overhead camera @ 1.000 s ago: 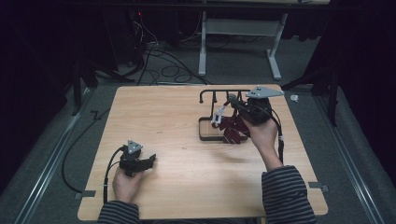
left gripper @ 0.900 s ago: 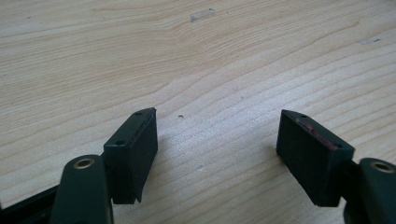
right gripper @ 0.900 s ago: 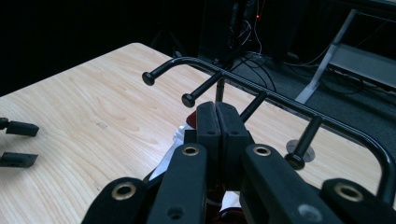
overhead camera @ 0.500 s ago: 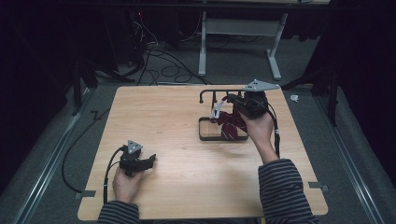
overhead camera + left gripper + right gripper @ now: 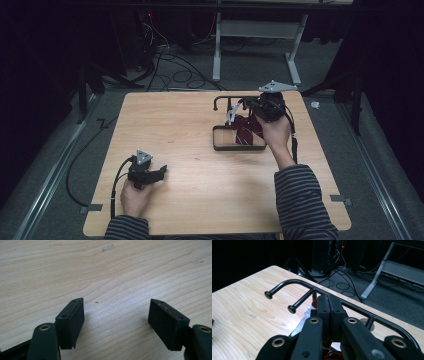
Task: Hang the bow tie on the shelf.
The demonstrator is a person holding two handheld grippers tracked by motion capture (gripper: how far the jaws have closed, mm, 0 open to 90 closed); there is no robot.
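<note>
The right hand-held gripper has its jaws pressed together on a thin dark red thing with a silvery part, held over the black rack at the far right of the table. It looks light and floppy, so pinch its edge firmly. The left hand-held gripper rests spread wide, holding nothing.
</note>
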